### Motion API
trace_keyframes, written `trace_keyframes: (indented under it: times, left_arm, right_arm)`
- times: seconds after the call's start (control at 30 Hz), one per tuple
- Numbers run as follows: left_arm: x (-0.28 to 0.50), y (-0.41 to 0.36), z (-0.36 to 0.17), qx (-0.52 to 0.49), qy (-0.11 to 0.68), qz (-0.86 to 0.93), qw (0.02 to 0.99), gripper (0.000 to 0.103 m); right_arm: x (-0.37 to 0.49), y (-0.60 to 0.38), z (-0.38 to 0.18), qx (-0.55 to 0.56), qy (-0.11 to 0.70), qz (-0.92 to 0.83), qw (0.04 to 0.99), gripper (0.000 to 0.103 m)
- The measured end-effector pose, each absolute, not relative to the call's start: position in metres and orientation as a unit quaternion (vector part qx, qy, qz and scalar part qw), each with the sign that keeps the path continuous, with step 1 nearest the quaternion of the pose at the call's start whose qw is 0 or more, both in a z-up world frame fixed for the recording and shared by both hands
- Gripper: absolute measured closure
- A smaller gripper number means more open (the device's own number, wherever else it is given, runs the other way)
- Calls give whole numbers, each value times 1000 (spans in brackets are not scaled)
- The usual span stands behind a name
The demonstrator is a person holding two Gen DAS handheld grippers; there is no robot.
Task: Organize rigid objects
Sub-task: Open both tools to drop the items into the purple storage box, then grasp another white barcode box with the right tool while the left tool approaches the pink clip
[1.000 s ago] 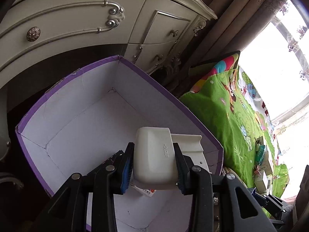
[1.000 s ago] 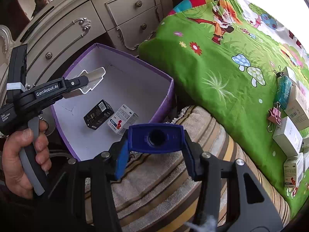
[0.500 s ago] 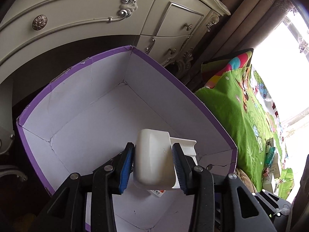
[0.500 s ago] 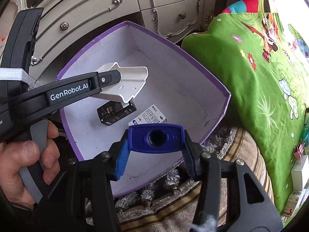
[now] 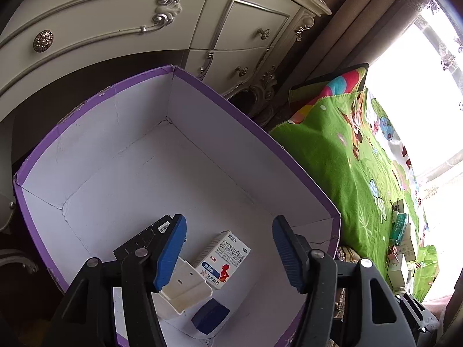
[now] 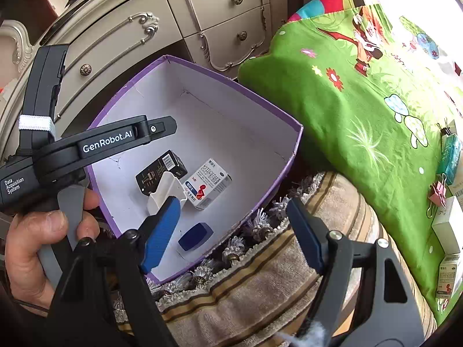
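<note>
A purple box with a white inside [image 5: 121, 156] [image 6: 220, 133] holds a black carton [image 6: 160, 170], a white medicine carton [image 5: 222, 260] [image 6: 209, 183], a white plastic holder [image 5: 185, 289] [image 6: 165, 192] and a blue block [image 5: 210, 316] [image 6: 195, 236]. My left gripper [image 5: 230, 253] is open and empty above the box's near end. My right gripper [image 6: 231, 231] is open and empty over the box's near rim. The left gripper's body [image 6: 95, 144] shows in the right wrist view.
A cream dresser with drawers [image 5: 115, 29] [image 6: 202, 23] stands behind the box. A green cartoon blanket [image 6: 361, 101] [image 5: 347, 159] to the right carries several small cartons [image 6: 445, 231] and binder clips [image 6: 437, 192]. A striped fringed towel [image 6: 275, 283] lies in front.
My left gripper opened and dropped the white holder into the box. My right gripper opened and dropped the blue block into the box.
</note>
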State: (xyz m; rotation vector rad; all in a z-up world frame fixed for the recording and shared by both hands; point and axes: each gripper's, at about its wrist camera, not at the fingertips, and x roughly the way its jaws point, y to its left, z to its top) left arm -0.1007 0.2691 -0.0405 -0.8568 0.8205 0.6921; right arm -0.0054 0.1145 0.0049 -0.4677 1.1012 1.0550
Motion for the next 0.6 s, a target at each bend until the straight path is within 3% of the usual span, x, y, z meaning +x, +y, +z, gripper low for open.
trace_keyframes:
  times: [0.6]
  left_arm:
    - [-10,188,-1,-334,392,207,832,40]
  right_arm:
    - [60,-46,28,-112,497,327,796,24]
